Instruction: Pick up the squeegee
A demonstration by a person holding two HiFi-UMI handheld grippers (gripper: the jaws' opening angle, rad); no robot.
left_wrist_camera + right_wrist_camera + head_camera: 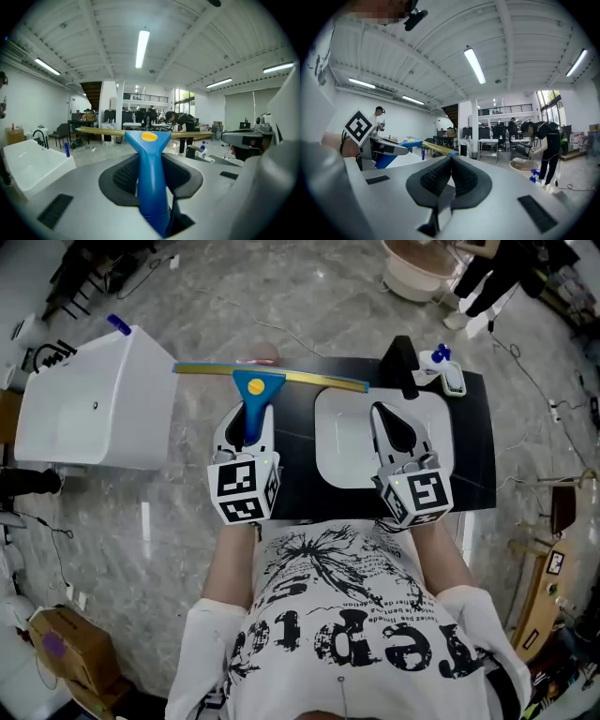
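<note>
Left gripper (246, 427) clamped on squeegee handle; right gripper (389, 423) jaws together on nothing.
Blue-handled squeegee with yellow-green blade bar (253, 390) is held over the left end of the black tabletop (473, 446). The blade's long axis runs left to right and the handle points back at the person. White box-shaped tub (94, 409) stands just left. White shallow tray (342, 451) lies under the right gripper, with a white spray bottle with blue top (441, 367) beyond.

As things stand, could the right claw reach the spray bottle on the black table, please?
Probably yes: the right claw is empty, shut, and nothing stands between it and the spray bottle.
</note>
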